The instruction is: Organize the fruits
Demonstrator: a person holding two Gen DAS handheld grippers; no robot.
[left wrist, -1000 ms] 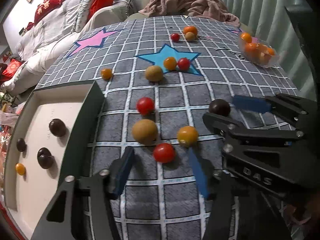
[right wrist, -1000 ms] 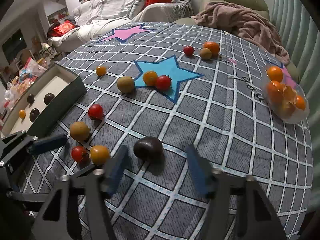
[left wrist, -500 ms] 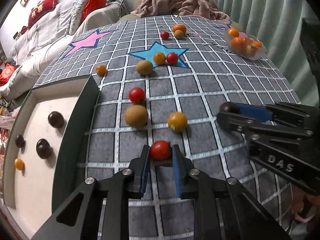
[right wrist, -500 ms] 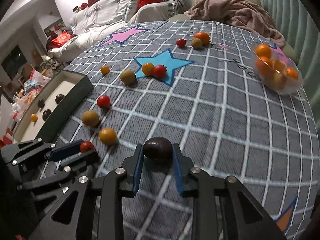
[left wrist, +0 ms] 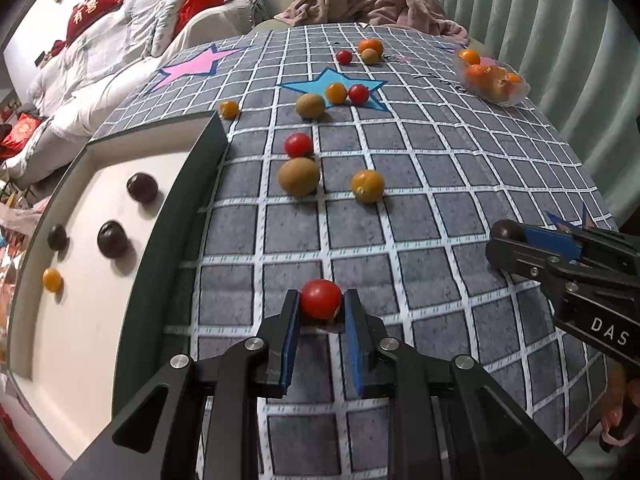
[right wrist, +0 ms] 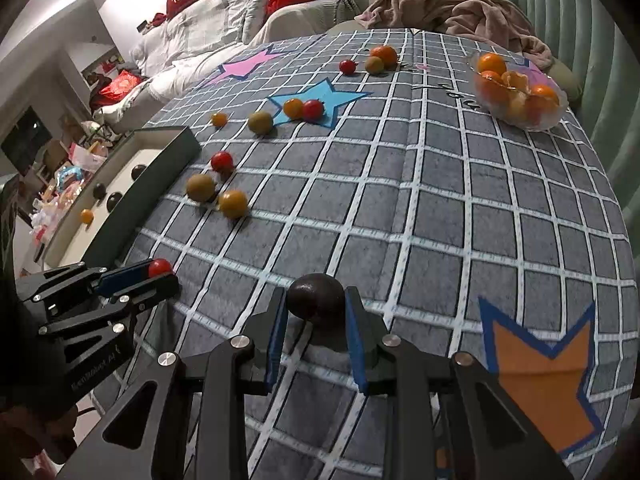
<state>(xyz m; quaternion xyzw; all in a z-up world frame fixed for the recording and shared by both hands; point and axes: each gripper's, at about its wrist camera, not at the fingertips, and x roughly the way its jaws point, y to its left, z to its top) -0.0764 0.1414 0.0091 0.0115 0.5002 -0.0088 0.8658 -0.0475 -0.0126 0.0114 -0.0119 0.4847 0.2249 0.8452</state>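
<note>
Tomato (left wrist: 320, 299) sits pinched in the left hand-held gripper (left wrist: 320, 312), plum (right wrist: 316, 295) in the right hand-held gripper (right wrist: 316, 312), both above the table (left wrist: 440, 184). Carry each level to the tray (left wrist: 172, 216); release low.

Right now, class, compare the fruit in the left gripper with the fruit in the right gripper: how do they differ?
The red tomato in the left gripper is bright and smaller; the dark fruit in the right gripper is nearly black and larger. Both are round and clamped between blue pads.

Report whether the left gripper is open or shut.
Shut: the left gripper has both blue pads pressed against a red cherry tomato held between them.
</note>
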